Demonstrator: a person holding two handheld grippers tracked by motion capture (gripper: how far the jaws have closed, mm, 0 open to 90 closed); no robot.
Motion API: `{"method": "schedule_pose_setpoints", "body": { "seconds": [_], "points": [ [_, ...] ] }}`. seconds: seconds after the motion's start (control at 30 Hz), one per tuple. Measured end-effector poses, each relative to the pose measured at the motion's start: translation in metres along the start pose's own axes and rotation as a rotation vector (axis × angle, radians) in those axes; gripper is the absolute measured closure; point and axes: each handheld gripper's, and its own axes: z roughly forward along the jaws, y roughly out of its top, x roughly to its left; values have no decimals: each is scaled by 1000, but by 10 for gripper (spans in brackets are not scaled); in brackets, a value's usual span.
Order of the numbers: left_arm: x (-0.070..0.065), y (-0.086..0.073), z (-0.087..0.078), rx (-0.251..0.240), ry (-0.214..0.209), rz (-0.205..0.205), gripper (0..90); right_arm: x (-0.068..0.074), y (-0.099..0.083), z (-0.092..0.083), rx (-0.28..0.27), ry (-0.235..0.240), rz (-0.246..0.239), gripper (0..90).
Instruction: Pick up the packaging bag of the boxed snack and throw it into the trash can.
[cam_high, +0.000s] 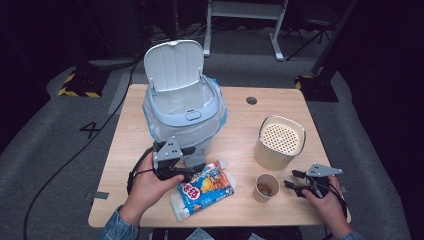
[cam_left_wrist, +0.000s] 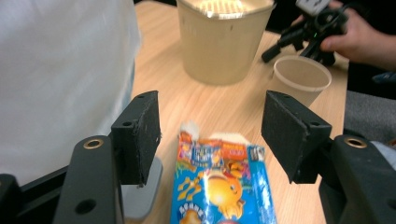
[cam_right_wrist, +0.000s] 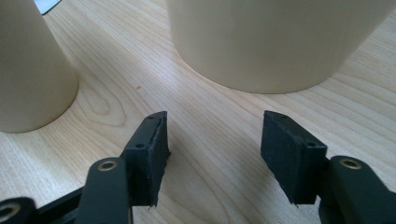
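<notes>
High view: left gripper (cam_high: 192, 159) at 7 o'clock, jaws apart, straddling one blue snack packet (cam_high: 206, 189) flat near table's (cam_high: 280, 212) front edge | right gripper (cam_high: 296, 180) at 4 o'clock, jaws apart on bare wood, clamping nothing | one paper cup (cam_high: 265, 187), one beige canister (cam_high: 279, 141), one lidded bin (cam_high: 182, 102)

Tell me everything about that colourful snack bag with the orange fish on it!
The snack bag is a shiny, crinkly packet, mostly blue with orange and red print and a cartoon fish on the front. It looks sealed and a little puffy. It lies flat on the wooden table, slanted, near the front edge, just in front of the white bin and left of the paper cup. The left gripper hovers at its upper end, jaws open on either side, pads not touching it.
</notes>
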Motion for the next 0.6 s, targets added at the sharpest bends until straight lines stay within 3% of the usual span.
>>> {"method": "schedule_pose_setpoints", "body": {
  "seconds": [0.13, 0.6],
  "points": [
    [3, -12, 9, 18, -2, -21, 377, 0, 0, 0, 0, 0, 0, 419],
    [23, -52, 54, 165, -25, -111, 365, 0, 0, 0, 1, 0, 0, 419]
  ]
}}
